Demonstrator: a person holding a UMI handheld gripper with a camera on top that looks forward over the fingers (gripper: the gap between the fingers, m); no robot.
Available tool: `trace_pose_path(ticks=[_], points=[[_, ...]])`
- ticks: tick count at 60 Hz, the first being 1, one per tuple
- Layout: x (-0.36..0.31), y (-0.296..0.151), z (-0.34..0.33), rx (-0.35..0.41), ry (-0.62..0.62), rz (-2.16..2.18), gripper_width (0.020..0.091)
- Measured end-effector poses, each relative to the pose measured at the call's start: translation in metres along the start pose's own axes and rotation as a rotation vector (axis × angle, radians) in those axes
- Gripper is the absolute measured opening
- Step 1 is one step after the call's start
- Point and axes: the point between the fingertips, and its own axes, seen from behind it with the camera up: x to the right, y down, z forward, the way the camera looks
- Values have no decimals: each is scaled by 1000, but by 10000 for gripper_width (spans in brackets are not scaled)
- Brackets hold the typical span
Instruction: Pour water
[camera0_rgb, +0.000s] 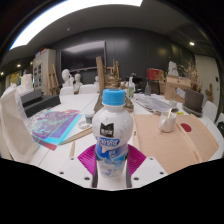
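Bottle (113, 135): clear plastic, blue cap on, blue-and-white label; upright, right in front of the camera, between the fingers.
Gripper (112, 166): the pink pads show at either side of the bottle's lower body, left pad (91, 165) and right pad (135, 161) hard against the label. Read as closed on the bottle; no gap visible at either side.
Bottle base: cut off below the pads. Cannot tell whether it rests on the tabletop (170, 145) or hangs clear of it.
Fill level: liquid appears to reach the shoulder, but the line is hard to make out.
Step in hand (judgement): hold secured, pour not yet begun; cap appears in place, so no water can leave as things stand.
How to do it well (judgement): keep the squeeze even, since a thin full bottle will flex and slip; stay upright until over the receiver; tilt slowly, neck low to the rim.
Receiver: none identified with confidence. A small white cup-like thing (169, 121) stands to the right, further off; too small to be sure.
Clutter: coloured book (55, 124) to the left; further items at the far side, indistinct.
Hidden: fingertips behind the bottle; tabletop directly under it; holder's hand out of view.
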Motion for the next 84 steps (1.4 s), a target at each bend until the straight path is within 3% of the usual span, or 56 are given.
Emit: trace_pose_path(ticks=[16,26,35,60,73,84], points=[[16,-137,25,100,-176,499,374],[52,-205,61,117,-334,978,370],[105,-220,102,94,-424,1420,369],[153,-176,164,-29,-501,1947,369],[147,-172,165,-69,-476,1781,369],[168,-218,144,43,-406,1243,371]])
